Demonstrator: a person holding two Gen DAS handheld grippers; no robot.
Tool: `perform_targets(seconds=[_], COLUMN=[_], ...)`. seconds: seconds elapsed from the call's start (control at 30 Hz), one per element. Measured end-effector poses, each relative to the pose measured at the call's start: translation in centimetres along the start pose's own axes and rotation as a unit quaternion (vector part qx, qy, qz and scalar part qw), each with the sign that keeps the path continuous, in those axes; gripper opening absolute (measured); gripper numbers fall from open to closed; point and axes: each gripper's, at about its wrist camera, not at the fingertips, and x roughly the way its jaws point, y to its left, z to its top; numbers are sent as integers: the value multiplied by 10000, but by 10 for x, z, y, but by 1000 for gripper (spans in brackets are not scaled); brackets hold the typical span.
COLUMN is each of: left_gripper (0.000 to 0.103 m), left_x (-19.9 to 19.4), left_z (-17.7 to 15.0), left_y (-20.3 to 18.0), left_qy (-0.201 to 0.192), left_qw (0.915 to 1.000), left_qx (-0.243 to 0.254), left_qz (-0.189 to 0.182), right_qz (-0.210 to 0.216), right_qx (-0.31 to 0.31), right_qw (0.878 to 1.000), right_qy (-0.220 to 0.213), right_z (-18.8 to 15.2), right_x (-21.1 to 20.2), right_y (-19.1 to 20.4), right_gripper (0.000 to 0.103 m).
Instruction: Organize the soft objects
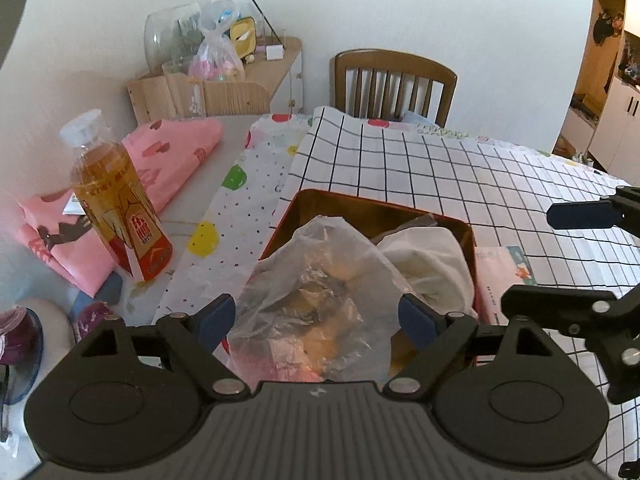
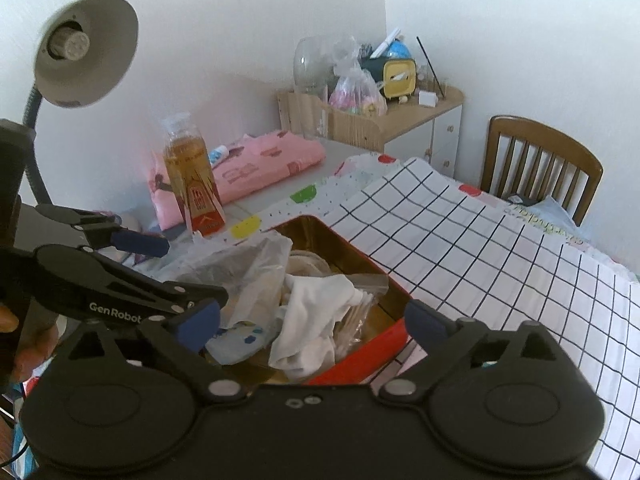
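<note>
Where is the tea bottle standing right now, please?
In both wrist views the tea bottle stands upright left of the red tin, in front of the folded pink cloth.

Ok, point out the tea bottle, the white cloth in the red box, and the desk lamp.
tea bottle [image 1: 120,200], left wrist view, on its label.
white cloth [image 2: 316,312], right wrist view, on its middle fold.
desk lamp [image 2: 86,50], right wrist view, on its shade.
</note>
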Motion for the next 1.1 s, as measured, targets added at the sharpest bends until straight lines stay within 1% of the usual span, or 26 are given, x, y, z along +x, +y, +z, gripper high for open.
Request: perform_targets(seconds=[0.2,0.4,0.53,0.77,0.97,1.1], left_gripper=[89,89,98,99,99,99], left_x=[-24,-50,-68,-91,-107,-118], left_z=[-4,-11,-16,-19,-21,-23], left_y=[-7,-15,-24,-37,-50,-59], left_qy=[-195,-488,-702,-899,-1014,-1134], left_qw=[9997,9986,9972,9957,9939,9912], left_qx=[81,178,241,167,219,202], left_qz=[-118,-110,-42,-143,-369,-646], right_qz=[22,-75,-116,-173,-230,-282], right_qx=[174,286,425,515,583,683], right_qw=[9996,9986,9970,9956,9942,9926], right_qy=[-235,-446,-628,-761,-875,-965], right_z=[-5,-13,-19,-32,-44,-54], right_x=[-27,-57,-76,-100,-121,-135], right_y=[0,-2,-4,-5,-4,-6], right_gripper=[103,103,103,103,103,103])
